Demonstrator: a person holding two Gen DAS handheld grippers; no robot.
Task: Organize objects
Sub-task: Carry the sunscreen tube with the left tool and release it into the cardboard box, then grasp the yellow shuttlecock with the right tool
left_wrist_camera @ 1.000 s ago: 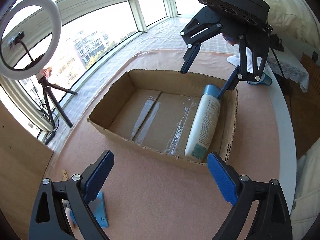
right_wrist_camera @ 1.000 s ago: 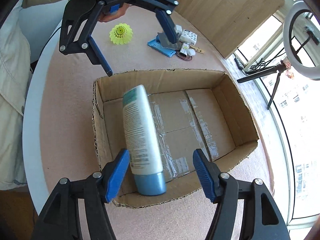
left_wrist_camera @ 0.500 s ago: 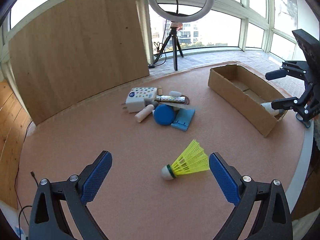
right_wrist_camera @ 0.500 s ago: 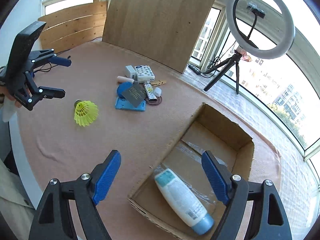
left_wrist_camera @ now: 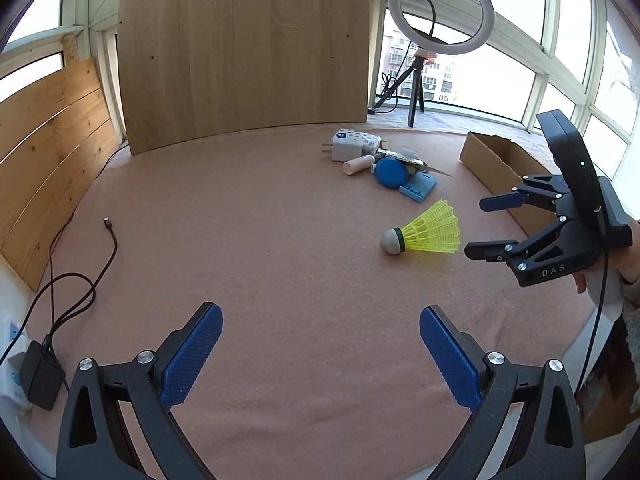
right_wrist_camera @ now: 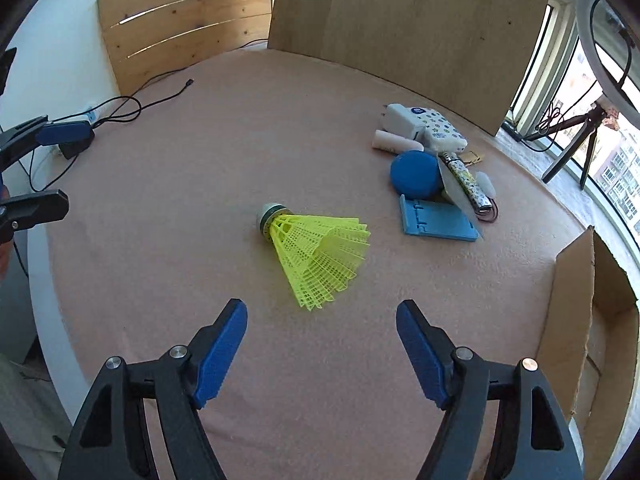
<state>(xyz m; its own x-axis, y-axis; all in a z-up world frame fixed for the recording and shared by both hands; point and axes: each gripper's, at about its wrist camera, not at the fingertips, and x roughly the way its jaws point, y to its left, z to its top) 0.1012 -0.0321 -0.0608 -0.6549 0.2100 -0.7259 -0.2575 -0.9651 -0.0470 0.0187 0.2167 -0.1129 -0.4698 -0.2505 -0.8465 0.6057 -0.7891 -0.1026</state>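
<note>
Both grippers are black, with ribbed blue pads and silver screws. The right gripper (left_wrist_camera: 476,226) bears white "DAS" lettering, a green light and a black cable.

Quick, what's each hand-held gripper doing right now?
Left hand-held gripper: open, holding nothing.
Right hand-held gripper: jaws closing, nothing between them.

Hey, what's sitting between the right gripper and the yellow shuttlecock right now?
Nothing: in the right wrist view only bare pink table cover separates the right gripper, jaws closing and empty, from the shuttlecock.
</note>
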